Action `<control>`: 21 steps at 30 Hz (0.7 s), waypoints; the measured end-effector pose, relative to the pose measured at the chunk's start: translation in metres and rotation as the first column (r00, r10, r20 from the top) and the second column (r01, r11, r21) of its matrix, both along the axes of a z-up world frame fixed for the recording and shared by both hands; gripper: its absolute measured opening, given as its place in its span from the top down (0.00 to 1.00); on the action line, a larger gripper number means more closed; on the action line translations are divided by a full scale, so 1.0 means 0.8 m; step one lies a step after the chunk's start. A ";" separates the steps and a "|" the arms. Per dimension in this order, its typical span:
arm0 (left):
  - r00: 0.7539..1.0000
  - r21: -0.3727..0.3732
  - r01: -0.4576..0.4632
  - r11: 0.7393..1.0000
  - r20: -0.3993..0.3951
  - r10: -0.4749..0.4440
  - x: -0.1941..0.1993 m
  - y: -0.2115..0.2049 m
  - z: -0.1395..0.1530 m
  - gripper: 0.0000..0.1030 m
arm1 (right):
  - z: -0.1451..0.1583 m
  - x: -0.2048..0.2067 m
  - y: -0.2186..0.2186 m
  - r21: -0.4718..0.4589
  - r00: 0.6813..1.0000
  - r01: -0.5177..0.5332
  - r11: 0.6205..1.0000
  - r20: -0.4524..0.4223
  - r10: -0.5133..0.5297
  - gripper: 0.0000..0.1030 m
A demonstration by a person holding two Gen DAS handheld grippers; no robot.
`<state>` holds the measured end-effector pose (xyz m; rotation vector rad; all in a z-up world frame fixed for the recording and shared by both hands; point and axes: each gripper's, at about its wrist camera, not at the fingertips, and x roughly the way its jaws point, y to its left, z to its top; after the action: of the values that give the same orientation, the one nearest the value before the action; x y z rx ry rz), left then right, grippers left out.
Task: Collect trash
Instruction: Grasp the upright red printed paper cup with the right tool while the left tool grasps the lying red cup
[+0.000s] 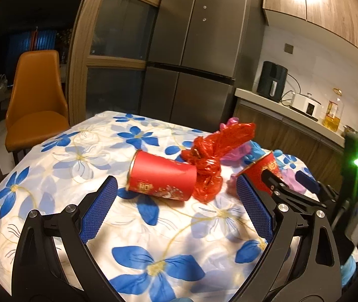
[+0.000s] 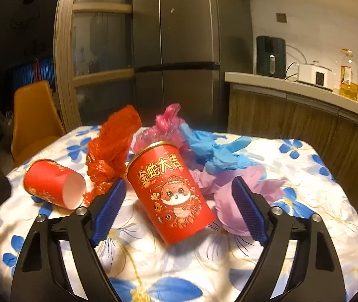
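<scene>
Through the left wrist view our left claw hangs wide and empty before the fallen red cup mid-desk, while through the right wrist view our right claw, also wide and gripping nothing, brackets the tilted red cup, so closing seems next, desk edges well clear.

1. Far centre: tall grey refrigerator, beside a wood-framed glass door.
2. Far left: orange chair against a dark room.
3. Right: pale countertop over wooden cabinets, bearing a black appliance and an oil bottle.
4. Upper right: wooden wall cupboards, brightly lit.
</scene>
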<state>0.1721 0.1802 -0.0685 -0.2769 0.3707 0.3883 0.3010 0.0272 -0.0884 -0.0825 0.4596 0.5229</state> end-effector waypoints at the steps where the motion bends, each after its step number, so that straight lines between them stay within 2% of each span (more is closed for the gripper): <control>1: 1.000 -0.003 0.001 1.000 0.001 -0.001 -0.001 0.001 0.000 0.09 | -0.002 0.003 0.002 0.001 1.000 -0.001 1.000 -0.007 0.001 0.22; 4: 1.000 -0.008 0.003 1.000 0.002 -0.003 -0.001 0.005 -0.001 0.09 | -0.008 0.010 0.010 -0.008 0.999 -0.009 1.000 -0.031 0.009 0.26; 8: 1.000 -0.019 0.010 1.000 -0.001 -0.010 0.000 0.009 -0.004 0.09 | -0.018 0.017 0.018 -0.031 0.997 -0.026 0.999 -0.068 0.024 0.39; 13: 1.000 -0.032 0.002 0.999 -0.001 -0.002 -0.003 0.014 -0.003 0.09 | -0.014 0.008 0.018 -0.030 0.998 -0.042 0.999 -0.044 0.041 0.52; 19: 1.000 -0.058 0.002 0.998 -0.003 -0.002 0.004 0.033 -0.001 0.09 | -0.004 -0.007 0.001 0.019 0.999 -0.029 0.999 -0.030 0.029 0.55; 21: 1.000 -0.104 0.019 0.994 -0.015 -0.021 0.012 0.050 -0.004 0.09 | 0.000 -0.013 -0.008 0.036 0.999 -0.019 0.999 -0.027 0.020 0.55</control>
<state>0.1815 0.2201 -0.0713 -0.3717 0.4094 0.3521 0.2908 0.0212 -0.0883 -0.0456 0.4766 0.5516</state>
